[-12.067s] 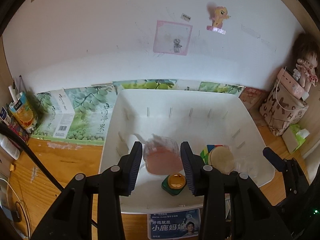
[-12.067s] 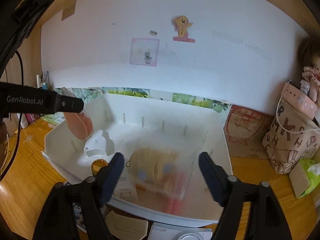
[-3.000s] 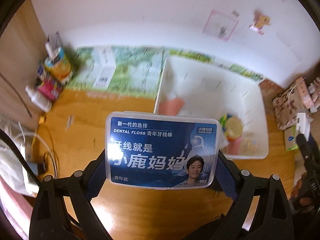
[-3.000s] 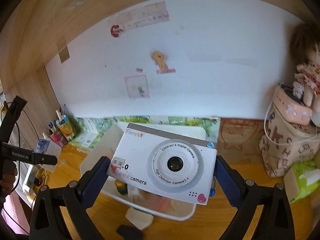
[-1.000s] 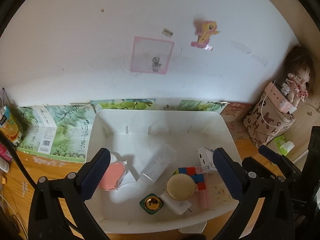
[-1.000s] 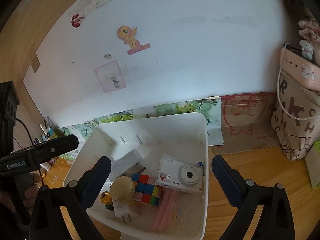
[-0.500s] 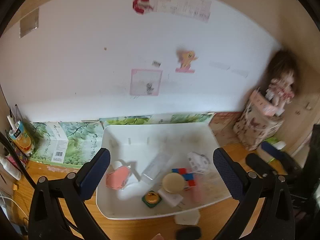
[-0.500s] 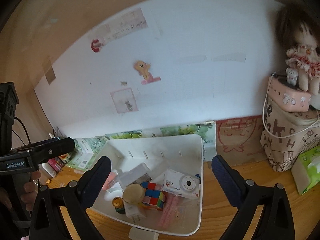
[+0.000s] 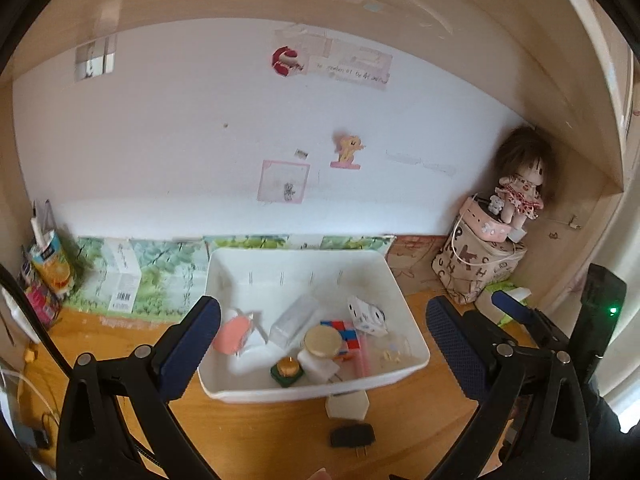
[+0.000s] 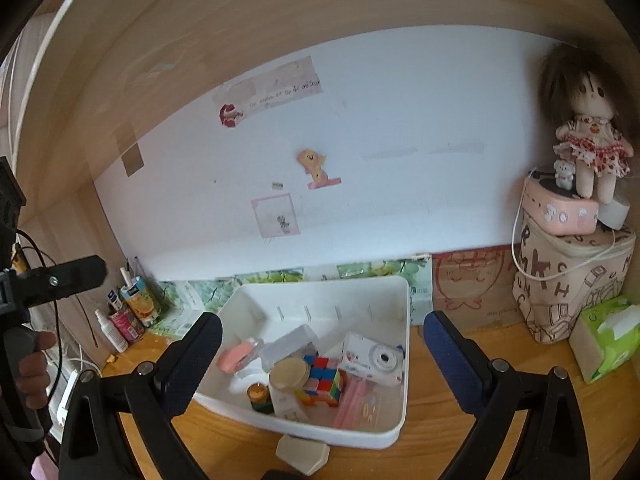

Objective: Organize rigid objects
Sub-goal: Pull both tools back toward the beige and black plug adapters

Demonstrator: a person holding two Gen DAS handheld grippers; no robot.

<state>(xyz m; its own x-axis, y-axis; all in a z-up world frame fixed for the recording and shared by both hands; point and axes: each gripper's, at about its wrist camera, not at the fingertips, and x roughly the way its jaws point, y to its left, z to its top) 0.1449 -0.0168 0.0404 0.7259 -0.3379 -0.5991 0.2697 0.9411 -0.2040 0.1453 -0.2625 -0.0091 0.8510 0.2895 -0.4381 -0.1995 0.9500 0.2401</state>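
From the left wrist, the left gripper [image 9: 320,336] is hanging above the desk [image 9: 100,344] with its jaws spread wide and nothing between them. Below it the white bin [image 9: 304,394] is sitting on the wood, and everything is lying inside: a pink case [image 9: 231,334] at the left, a clear box [image 9: 292,320] tilted in the middle, a camera [image 9: 366,314] toward the right, a cube [image 9: 348,334] beside it, a round-lidded jar [image 9: 322,342] in front of the cube and a small gold-capped pot [image 9: 287,370] near the front wall. In front of the bin, a white hexagonal piece [image 9: 347,406] and a black plug [image 9: 352,436] are lying on the desk, apart from each other. The right gripper [image 9: 516,312] is showing at the right edge, too little of it to judge. Over to the right wrist: the right gripper [image 10: 320,356] is hovering wide open too, empty, framing the same bin [image 10: 384,436]. The camera [image 10: 372,362] is resting against the right wall, the cube [image 10: 322,380] and jar [image 10: 289,376] just left of it, the pink case [image 10: 236,356] at the far left. A hand [image 10: 32,372] is gripping the left gripper's handle at the frame edge. A doll [image 10: 588,128] is sitting on boxes in the corner.
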